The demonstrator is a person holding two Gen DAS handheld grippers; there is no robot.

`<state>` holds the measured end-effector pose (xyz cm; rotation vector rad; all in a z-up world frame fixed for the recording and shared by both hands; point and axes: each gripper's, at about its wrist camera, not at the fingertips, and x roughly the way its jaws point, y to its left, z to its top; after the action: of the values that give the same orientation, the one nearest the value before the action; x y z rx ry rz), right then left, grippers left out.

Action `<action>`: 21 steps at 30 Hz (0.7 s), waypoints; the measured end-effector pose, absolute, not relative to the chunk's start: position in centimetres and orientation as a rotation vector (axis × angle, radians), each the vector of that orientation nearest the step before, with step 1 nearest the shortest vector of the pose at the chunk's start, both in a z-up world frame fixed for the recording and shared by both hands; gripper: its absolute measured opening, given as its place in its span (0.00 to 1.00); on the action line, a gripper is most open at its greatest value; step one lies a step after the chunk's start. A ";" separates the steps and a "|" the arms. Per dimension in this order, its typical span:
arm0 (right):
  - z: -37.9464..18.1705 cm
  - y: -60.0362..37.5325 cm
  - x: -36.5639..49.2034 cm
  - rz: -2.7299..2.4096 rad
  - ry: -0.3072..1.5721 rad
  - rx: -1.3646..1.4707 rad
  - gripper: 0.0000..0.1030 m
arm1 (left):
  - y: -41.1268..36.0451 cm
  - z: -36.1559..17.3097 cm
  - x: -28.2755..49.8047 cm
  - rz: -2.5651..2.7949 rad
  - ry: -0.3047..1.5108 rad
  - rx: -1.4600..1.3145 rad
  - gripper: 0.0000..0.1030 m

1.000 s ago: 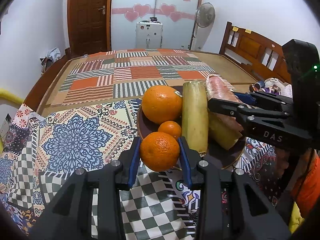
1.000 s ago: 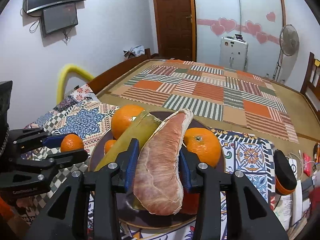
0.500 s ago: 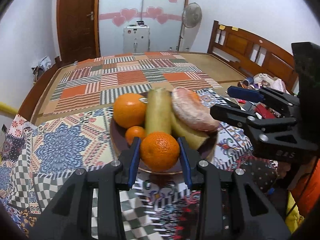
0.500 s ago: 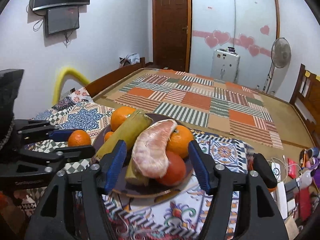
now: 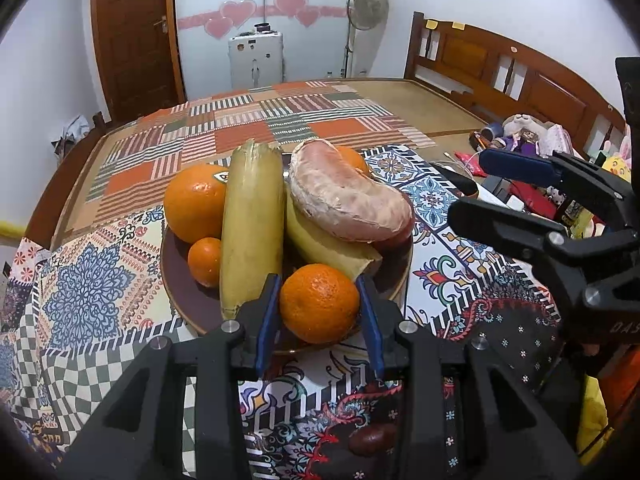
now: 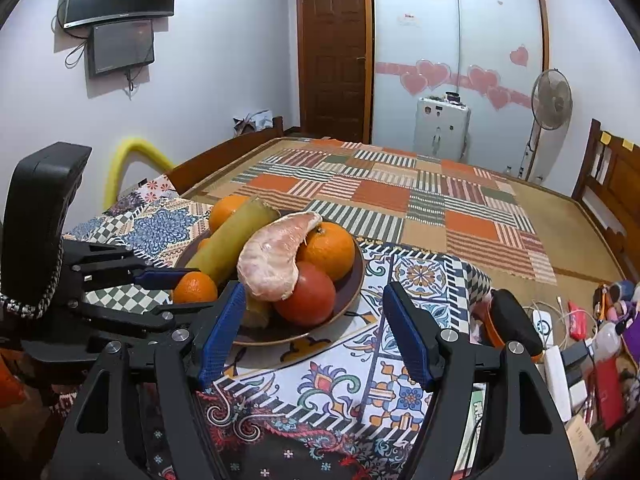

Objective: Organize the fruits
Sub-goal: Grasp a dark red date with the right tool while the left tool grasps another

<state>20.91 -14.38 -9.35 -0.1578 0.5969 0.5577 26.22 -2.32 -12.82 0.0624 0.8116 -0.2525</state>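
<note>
A brown plate (image 5: 176, 276) on the patterned cloth holds a big orange (image 5: 194, 208), a small orange (image 5: 205, 261), a long yellow-green stalk (image 5: 250, 232), a peeled pomelo wedge (image 5: 348, 204) and more fruit under it. My left gripper (image 5: 319, 308) is shut on a mandarin (image 5: 318, 302) over the plate's near rim. In the right wrist view the plate (image 6: 352, 292) has a red fruit (image 6: 306, 294), an orange (image 6: 328, 249) and the pomelo wedge (image 6: 272, 258). My right gripper (image 6: 314, 334) is open and empty, just short of the plate; the left gripper with the mandarin (image 6: 195, 287) is at its left.
The plate sits on a patchwork cloth (image 5: 80, 288) at the near end of a large bed with a striped mat (image 5: 256, 120). Clutter of toys and cables (image 6: 580, 340) lies to the right. A small dark fruit (image 5: 370, 437) lies on the cloth below my left gripper.
My right gripper let go of the pomelo wedge, opened wide and drew back. The wedge now rests on the fruit pile. My left gripper moved over the plate's rim with the mandarin.
</note>
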 end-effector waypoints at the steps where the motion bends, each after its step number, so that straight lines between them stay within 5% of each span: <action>1: -9.5 -14.4 20.9 0.557 0.597 -0.157 0.66 | -2.4 -12.8 26.2 -0.253 0.809 0.063 0.38; 6: -9.7 -14.8 20.6 0.558 0.599 -0.154 0.66 | -2.3 -12.3 25.8 -0.228 0.775 0.060 0.55; 21: -9.4 -13.6 15.7 0.585 0.585 -0.138 0.66 | 2.9 -10.7 18.9 -0.152 0.725 -0.018 0.56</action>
<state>15.66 -13.61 -9.35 -0.1378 0.5848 0.5854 18.91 2.88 -10.73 -0.0179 0.7252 -0.1515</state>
